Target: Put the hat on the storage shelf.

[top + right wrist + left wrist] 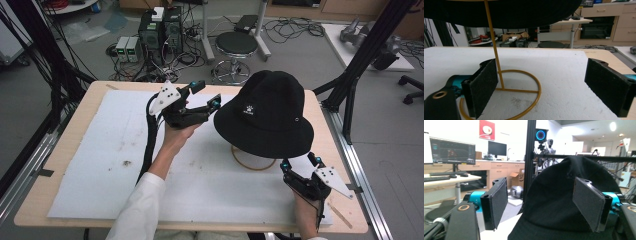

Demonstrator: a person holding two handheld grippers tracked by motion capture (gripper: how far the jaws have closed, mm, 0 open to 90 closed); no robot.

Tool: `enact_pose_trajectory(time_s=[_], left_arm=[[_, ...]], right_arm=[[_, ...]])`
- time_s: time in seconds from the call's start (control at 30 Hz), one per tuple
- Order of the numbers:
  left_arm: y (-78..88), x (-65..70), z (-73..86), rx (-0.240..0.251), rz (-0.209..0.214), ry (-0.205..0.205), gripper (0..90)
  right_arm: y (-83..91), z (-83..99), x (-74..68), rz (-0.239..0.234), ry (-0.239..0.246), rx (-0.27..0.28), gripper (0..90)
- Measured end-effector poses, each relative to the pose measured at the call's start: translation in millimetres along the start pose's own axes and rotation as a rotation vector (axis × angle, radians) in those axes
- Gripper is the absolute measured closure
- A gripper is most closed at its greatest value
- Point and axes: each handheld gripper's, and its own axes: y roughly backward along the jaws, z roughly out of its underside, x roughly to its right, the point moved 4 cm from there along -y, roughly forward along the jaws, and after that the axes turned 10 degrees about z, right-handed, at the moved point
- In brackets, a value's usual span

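A black bucket hat [265,115] with a small white logo sits on a thin gold wire stand [252,162] on the white foam sheet [100,150]. My left gripper [206,95] hovers just left of the hat, jaws open and pointing at it. In the left gripper view the hat's crown [554,202] rises just beyond the two pads, and neither pad presses on it. My right gripper [300,161] rests low at the front right, open, facing the stand's pole [494,50] and ring base [534,82] under the brim [511,12].
The foam sheet covers most of a wooden table [40,190]. Black frame posts [350,85] stand at the table's right and left edges. A stool [236,47] and computer boxes [160,30] are on the floor beyond the far edge.
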Motion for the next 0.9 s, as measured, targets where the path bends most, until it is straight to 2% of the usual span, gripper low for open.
enact_pose_trajectory(time_s=[0.1, 0.27, 0.53, 0.73, 0.9], left_arm=[[11.5, -0.8, 4.1, -0.002, -0.014, -0.005, 27.5], [29.8, -7.1, 12.8, 0.007, -0.055, 0.017, 24.7], [52.5, -11.3, 21.2, 0.003, -0.098, 0.021, 21.5], [67.8, -7.4, 27.1, 0.002, -0.109, 0.027, 19.5], [79.1, -5.0, 37.7, -0.026, -0.130, 0.014, 18.1]], right_arm=[[-0.6, 0.4, 0.6, 0.003, -0.016, -0.006, 10.7], [-0.5, 0.3, 0.7, 0.003, -0.014, -0.005, 10.7], [-0.9, 0.5, 0.0, -0.001, -0.011, -0.008, 10.7], [-0.7, 0.4, 0.1, 0.000, -0.010, -0.007, 10.7], [-0.9, 0.6, -0.6, -0.001, -0.009, -0.009, 10.7]])
